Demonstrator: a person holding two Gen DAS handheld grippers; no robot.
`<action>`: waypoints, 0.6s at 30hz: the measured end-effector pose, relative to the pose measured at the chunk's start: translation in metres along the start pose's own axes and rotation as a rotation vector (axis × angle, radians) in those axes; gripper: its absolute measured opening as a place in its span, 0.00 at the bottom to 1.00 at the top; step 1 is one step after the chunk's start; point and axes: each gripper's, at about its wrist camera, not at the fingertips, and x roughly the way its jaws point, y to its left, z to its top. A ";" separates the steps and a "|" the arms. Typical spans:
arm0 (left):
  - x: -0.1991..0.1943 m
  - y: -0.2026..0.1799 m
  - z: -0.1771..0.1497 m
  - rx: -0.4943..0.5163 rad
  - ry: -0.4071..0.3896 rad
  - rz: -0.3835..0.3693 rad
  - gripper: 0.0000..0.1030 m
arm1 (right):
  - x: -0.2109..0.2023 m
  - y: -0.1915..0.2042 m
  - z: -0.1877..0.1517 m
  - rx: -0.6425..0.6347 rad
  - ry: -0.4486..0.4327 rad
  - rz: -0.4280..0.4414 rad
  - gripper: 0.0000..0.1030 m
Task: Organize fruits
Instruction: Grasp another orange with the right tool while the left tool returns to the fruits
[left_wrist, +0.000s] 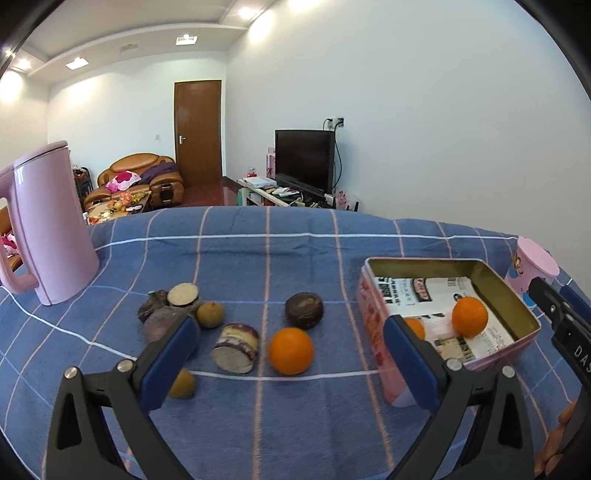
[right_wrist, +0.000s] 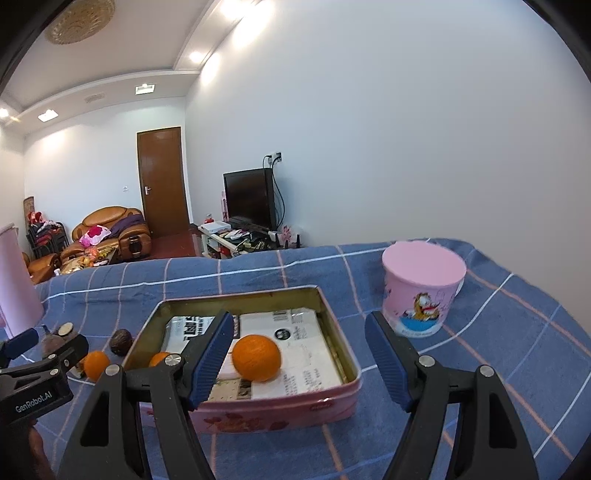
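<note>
A pink open tin (left_wrist: 373, 325) (right_wrist: 280, 410), lined with printed paper, holds two oranges (left_wrist: 469, 316) (right_wrist: 256, 357); the smaller one (right_wrist: 159, 359) lies at its left wall. A third orange (left_wrist: 290, 350) (right_wrist: 95, 364) lies on the blue checked cloth left of the tin. Beside it are a dark round fruit (left_wrist: 304, 310), a cut purple piece (left_wrist: 236, 347), small brown fruits (left_wrist: 210, 314) and dark purple fruits (left_wrist: 162, 314). My left gripper (left_wrist: 290, 363) is open and empty just above the cloth, around the loose orange. My right gripper (right_wrist: 299, 363) is open and empty over the tin's front edge.
A pink kettle (left_wrist: 48, 225) stands at the far left of the table. A pink lidded cup (right_wrist: 423, 291) (left_wrist: 532, 269) stands right of the tin. The cloth's far edge (left_wrist: 295, 210) drops to a room with a sofa and a TV.
</note>
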 end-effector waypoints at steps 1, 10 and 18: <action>0.000 0.003 -0.001 -0.002 0.005 0.002 1.00 | 0.000 0.002 -0.001 0.006 0.006 0.001 0.73; 0.008 0.050 -0.001 -0.033 0.063 0.021 1.00 | -0.003 0.043 -0.007 -0.010 0.025 0.064 0.73; 0.015 0.109 -0.001 -0.085 0.106 0.059 1.00 | -0.004 0.095 -0.012 -0.086 0.043 0.162 0.73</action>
